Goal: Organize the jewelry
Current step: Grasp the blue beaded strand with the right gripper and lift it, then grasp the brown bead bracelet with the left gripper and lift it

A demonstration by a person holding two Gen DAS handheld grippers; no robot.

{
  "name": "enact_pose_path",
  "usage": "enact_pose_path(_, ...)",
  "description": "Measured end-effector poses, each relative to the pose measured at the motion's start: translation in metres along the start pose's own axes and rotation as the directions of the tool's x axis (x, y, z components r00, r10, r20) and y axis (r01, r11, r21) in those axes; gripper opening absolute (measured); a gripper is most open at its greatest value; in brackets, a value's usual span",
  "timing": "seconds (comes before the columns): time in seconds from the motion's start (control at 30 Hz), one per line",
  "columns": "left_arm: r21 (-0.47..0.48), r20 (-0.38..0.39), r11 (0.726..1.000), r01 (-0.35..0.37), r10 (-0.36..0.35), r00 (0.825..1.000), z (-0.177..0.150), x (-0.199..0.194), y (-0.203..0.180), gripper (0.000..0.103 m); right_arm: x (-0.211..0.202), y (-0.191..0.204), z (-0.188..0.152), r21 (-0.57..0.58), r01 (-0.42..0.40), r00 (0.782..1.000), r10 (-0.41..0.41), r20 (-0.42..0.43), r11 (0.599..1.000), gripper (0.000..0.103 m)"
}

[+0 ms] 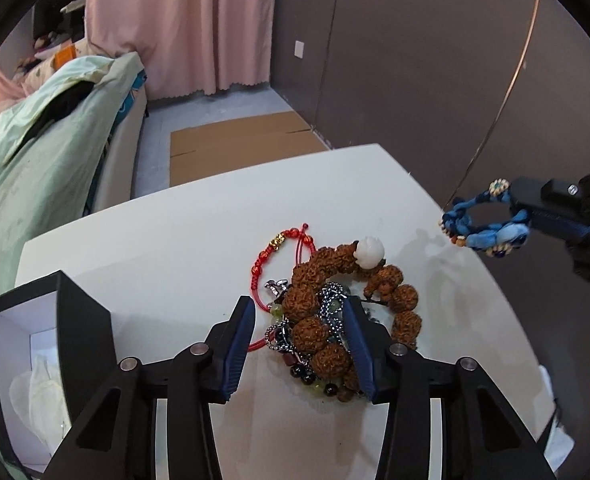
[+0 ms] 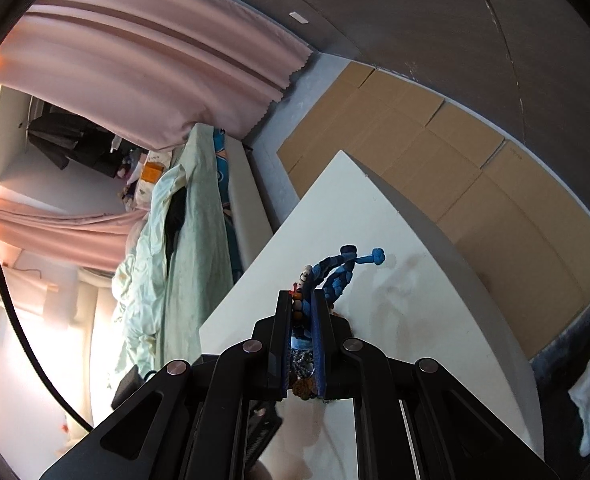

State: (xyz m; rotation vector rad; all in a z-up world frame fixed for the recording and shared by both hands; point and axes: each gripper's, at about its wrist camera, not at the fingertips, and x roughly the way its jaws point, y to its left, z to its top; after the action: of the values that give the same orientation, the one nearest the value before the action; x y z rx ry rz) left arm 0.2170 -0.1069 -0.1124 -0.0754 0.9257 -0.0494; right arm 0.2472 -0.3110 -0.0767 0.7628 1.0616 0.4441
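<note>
A pile of jewelry lies on the white table [image 1: 167,248]: a brown seed-bead bracelet [image 1: 323,300] with a white bead [image 1: 369,254], a red cord bracelet [image 1: 279,256], a silver chain [image 1: 331,300] and dark and green beads [image 1: 315,384]. My left gripper [image 1: 299,312] is open, its fingers on either side of the pile, low over it. My right gripper [image 2: 299,300] is shut on a blue braided bracelet [image 2: 335,276] and holds it in the air over the table's right edge; the bracelet also shows in the left wrist view [image 1: 483,220].
A black box [image 1: 35,340] with a white lining and pale items inside stands open at the table's left front. A bed with green bedding [image 1: 35,152] is left of the table. Flat cardboard [image 1: 239,144] lies on the floor behind. A dark wall [image 1: 415,60] is at right.
</note>
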Motion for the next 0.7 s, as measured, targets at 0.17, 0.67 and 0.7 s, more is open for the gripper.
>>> enact_pose_path(0.17,0.030,0.029,0.999,-0.039,0.038,0.999,0.001,-0.004,-0.003,0.021,0.002,-0.001,-0.001,0.001,0.008,1.000,-0.008,-0.008,1.000,0.011)
enact_pose_path(0.67,0.010,0.203,0.995,0.104,-0.103,0.974,0.005,-0.082,0.001,0.020,-0.003,0.010,-0.012,-0.038,-0.006,1.000,0.006,-0.001,0.999,0.011)
enact_pose_path(0.7,0.012,0.218,0.994,0.106,-0.106,0.970,0.005,-0.090,0.002,0.020,-0.004,0.012,-0.014,-0.043,-0.012,1.000,0.012,0.001,0.999,0.011)
